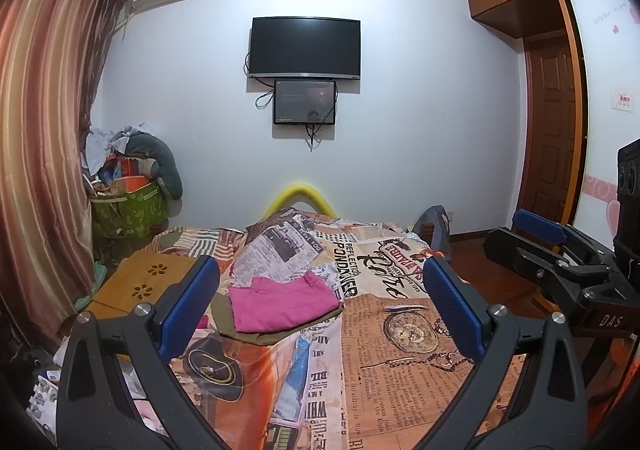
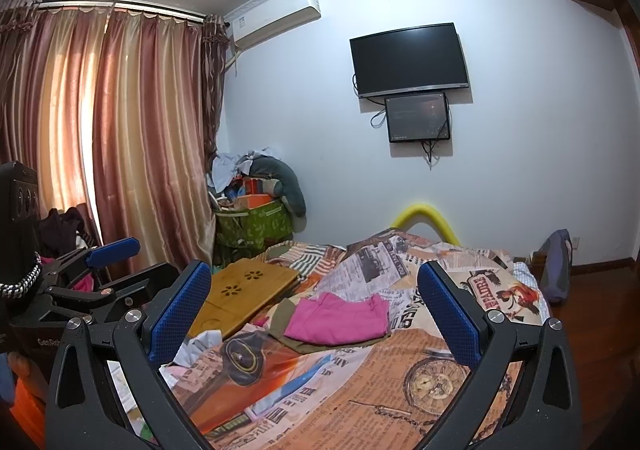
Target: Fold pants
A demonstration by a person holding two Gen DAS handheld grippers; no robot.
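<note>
I hold both grippers above the near end of the bed, whose newspaper-print orange and white bedspread (image 1: 400,370) fills the lower part of both views. My left gripper (image 1: 322,314) has its blue-padded black jaws spread wide with nothing between them but bedspread below. My right gripper (image 2: 314,314) is spread just as wide and holds nothing either. In the left wrist view the right gripper's body shows at the right edge, and in the right wrist view the left gripper's body shows at the left edge.

The folded bright pink pants (image 1: 282,304) lie on the bedspread, toward its middle, well beyond both sets of fingertips. They rest on top of a flat olive-brown garment (image 1: 276,334) whose edges stick out beneath them on the near and left sides. Both pieces also show in the right wrist view, pink pants (image 2: 340,316) over olive-brown garment (image 2: 320,346).

Left of the pink pants, a light wooden lap tray with flower-shaped cutouts (image 1: 140,282) sits on the bedspread. Beyond the bedspread's far end, a yellow foam arch (image 1: 298,195) rises against the white wall, and a black flat television (image 1: 305,47) hangs above it.
</note>
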